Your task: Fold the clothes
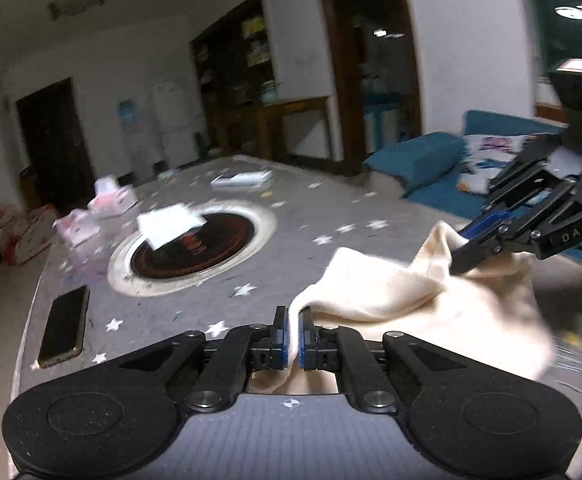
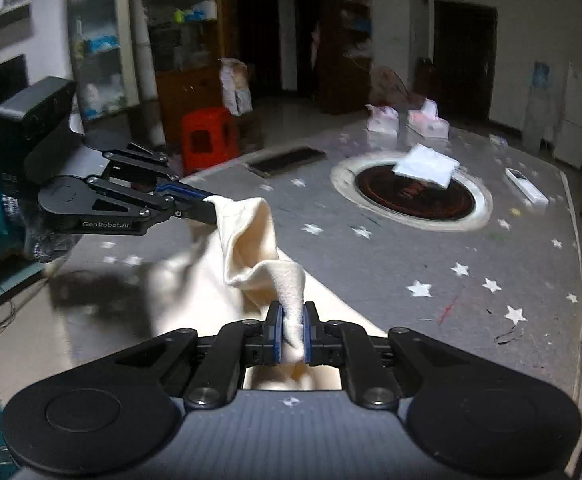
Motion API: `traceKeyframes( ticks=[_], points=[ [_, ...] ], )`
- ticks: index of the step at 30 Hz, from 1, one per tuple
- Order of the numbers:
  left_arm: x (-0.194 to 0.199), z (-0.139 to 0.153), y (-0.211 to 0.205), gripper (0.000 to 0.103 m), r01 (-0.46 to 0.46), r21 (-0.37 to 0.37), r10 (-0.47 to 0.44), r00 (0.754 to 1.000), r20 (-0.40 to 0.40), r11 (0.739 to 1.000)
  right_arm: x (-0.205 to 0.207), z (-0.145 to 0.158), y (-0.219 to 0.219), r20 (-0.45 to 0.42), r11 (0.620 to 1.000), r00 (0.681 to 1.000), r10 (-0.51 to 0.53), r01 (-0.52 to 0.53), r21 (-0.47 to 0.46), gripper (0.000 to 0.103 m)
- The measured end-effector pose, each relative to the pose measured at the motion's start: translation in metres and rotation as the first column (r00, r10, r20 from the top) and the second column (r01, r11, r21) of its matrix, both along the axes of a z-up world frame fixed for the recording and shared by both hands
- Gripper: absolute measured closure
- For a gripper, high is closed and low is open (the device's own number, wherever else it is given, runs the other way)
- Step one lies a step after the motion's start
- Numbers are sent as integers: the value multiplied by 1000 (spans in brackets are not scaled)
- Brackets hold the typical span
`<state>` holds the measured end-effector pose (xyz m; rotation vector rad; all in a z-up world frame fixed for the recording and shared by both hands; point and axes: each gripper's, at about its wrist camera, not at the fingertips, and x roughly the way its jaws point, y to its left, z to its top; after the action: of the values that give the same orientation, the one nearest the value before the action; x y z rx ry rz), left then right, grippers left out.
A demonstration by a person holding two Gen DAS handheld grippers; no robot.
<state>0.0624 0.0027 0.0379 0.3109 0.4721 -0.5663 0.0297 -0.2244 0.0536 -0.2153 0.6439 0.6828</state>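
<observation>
My left tool (image 1: pixel 293 338) and right tool (image 2: pixel 291 334) are each clamped on a corner of the cream garment (image 2: pixel 251 248). It hangs between them above the star-patterned desk (image 2: pixel 431 264), its free length probably trailing toward six o'clock, blurred there.

Matte black plastic left gripper (image 2: pixel 211 211): blue pads, silver screws, white "GenRobot.AI" lettering. Matching black right gripper (image 2: pixel 291 330): round pivot discs, grey ribbed body.

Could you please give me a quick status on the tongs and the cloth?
Left tongs shut on cloth. Right tongs shut on another corner. Cloth lifted between them over the table. Nothing in the way close by; phone off to the side.
</observation>
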Motion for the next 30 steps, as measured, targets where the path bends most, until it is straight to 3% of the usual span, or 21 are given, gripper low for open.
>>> traceKeyframes(
  ticks=[6,10,11,13,14,19,24,27,30],
  points=[
    [37,-44,-6,93,-112,-1,112,992,-61,994,39,-43,-4,-21,977,977,-210,211,37,92],
    [26,-43,10,89,-162,-22,161,985,-58,986,36,-52,-15,-33,955,957,-288,289,72,87],
    [20,-39,16,80,-174,-40,172,984,-57,984,33,-52,-17,-40,952,956,-291,293,84,86],
    [8,-32,26,62,-192,-60,189,980,-61,980,22,-51,-20,-39,957,961,-272,275,92,65],
    [1,-31,30,52,-208,-57,205,977,-62,976,20,-51,-20,-38,961,964,-262,265,81,65],
    [-24,-31,40,52,-233,-48,228,970,-89,971,25,-57,-15,-62,972,972,-227,230,43,67],
    [-24,-28,35,52,-214,-54,210,975,-79,975,43,-64,-6,-122,977,971,-205,211,41,67],
    [-7,-30,26,52,-198,-41,194,978,-78,979,52,-71,0,-157,979,968,-196,203,28,72],
    [13,-34,18,52,-182,-29,179,980,-83,983,51,-70,0,-174,980,967,-184,195,44,87]
  ],
)
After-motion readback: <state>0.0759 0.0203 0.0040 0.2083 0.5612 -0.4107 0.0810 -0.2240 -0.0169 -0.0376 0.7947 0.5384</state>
